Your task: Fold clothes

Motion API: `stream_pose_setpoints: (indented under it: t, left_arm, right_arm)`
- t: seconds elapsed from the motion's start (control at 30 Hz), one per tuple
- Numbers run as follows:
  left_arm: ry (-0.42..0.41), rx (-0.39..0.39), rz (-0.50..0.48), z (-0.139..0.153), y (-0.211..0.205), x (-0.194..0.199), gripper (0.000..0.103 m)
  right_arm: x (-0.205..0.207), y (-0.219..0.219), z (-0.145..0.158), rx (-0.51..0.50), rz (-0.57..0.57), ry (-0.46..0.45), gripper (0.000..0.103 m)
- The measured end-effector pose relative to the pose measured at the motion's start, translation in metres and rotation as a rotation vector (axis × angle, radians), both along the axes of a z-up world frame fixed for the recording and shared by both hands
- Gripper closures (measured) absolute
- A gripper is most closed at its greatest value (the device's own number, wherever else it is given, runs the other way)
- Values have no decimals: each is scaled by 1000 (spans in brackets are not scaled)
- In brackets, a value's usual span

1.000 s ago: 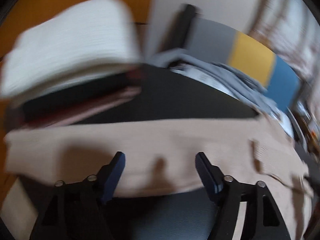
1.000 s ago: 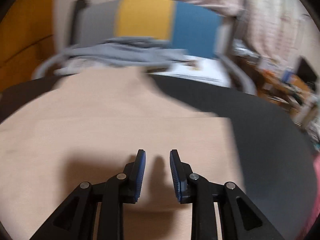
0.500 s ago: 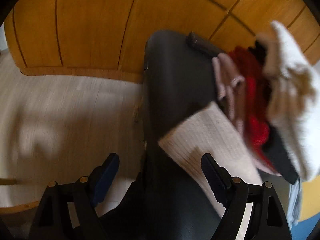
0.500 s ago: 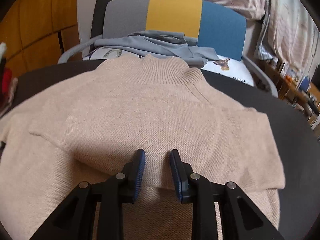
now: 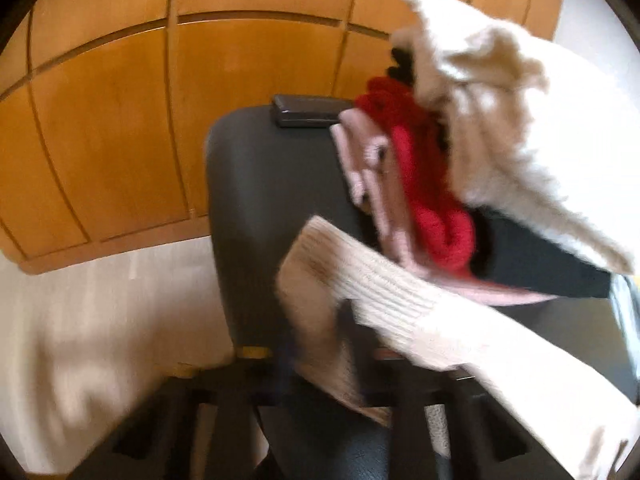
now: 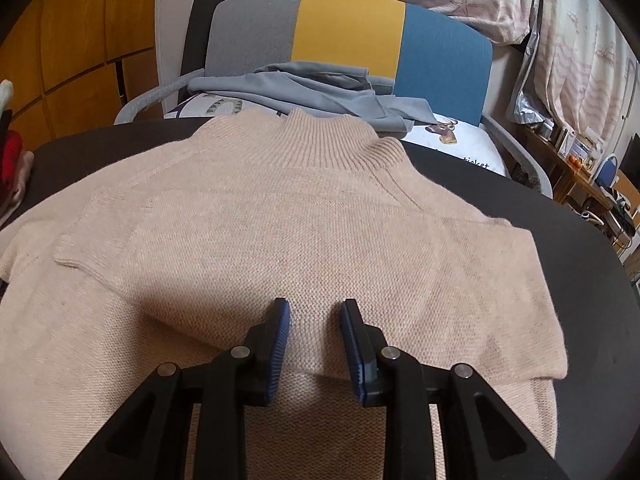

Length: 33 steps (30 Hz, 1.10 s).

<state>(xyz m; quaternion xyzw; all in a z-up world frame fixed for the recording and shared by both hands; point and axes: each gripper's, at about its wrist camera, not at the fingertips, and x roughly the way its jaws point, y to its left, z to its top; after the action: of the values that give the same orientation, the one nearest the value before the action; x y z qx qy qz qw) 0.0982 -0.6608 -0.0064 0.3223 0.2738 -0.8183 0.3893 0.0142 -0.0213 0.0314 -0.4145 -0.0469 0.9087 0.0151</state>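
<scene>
A beige knit sweater point(image 6: 304, 240) lies flat on a dark round counter point(image 6: 592, 280), its ribbed collar at 12 o'clock. One side is already folded inward, leaving a straight edge at 3 o'clock. A sleeve trails off toward 9 o'clock.

The right tool point(image 6: 315, 344) rests low over the sweater's middle at 6 o'clock. Its blue pads stand slightly apart, with bare knit showing in the gap, pinching nothing.

The left wrist view is blurred. The sweater's ribbed cuff point(image 5: 360, 280) hangs across the left tool point(image 5: 320, 384), which appears to grip it. Its fingers are smeared, so I cannot tell for certain whether it is closed.

Just beyond the cuff, at 2 o'clock, sits a stack of folded clothes point(image 5: 500, 152): cream on top, then black, red and pink.

Risks, as I judge them:
- The carried sleeve passes close to the stack and could snag it or drag a layer askew.
- A loose grip on the soft rib could let the cuff slip mid-swing and land crooked.
- The right tool is not clamping, so a hard pull could slide the body and spoil the finished fold.
- Part of the sweater lies near the counter's edge at 9 o'clock and could slide off.
</scene>
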Motion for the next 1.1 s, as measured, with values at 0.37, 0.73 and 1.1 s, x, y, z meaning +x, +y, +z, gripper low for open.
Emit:
stream_pose_setpoints:
  t: [0.37,0.73,1.1]
  left_arm:
    - [273,-60,-229,92,85,-9,93]
    - [431,-122,-807,198,296,-100,93]
    - [215,-149,-1212,141,533,-151,93]
  right_arm:
    - [0,5,0,-39,1,1,76]
    - [0,12,-1,-88,4,1,76]
    - [20,80,2,-544,-99,-15,76]
